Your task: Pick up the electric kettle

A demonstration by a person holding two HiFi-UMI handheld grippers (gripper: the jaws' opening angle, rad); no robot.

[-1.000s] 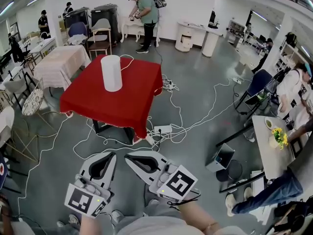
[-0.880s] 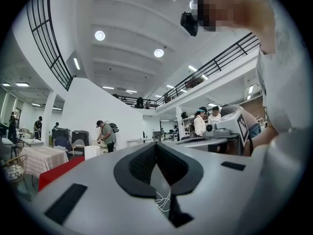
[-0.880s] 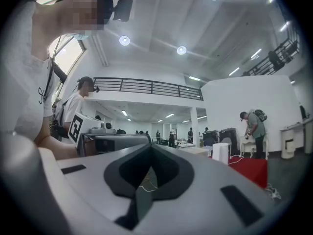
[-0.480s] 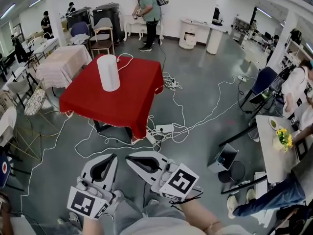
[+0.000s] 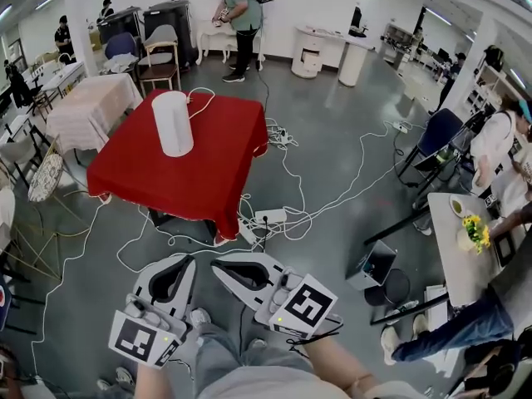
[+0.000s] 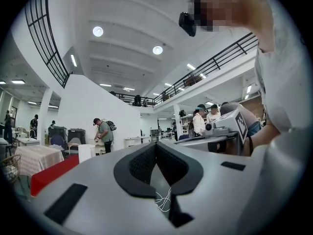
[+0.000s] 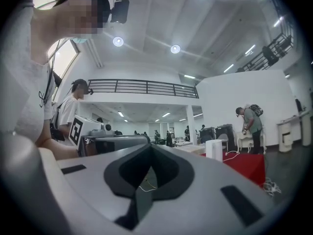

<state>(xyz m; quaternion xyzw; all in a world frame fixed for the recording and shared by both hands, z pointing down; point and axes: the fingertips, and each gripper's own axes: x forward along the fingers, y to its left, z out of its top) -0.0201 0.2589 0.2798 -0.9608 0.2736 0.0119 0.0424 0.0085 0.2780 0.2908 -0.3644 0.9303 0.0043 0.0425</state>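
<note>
The electric kettle stands upright on the cloth-covered table, toward its far left corner, and its cord runs to the far edge. On the floor just before the table's near right corner lies a power strip among loose cables; a chair stands behind the table and a second covered table to its left. The left gripper and right gripper sit side by side nearest the camera, well apart from the table.

One kettle, one red table, two grippers, the left gripper and the right gripper, one power strip, one bunch of yellow flowers.
</note>
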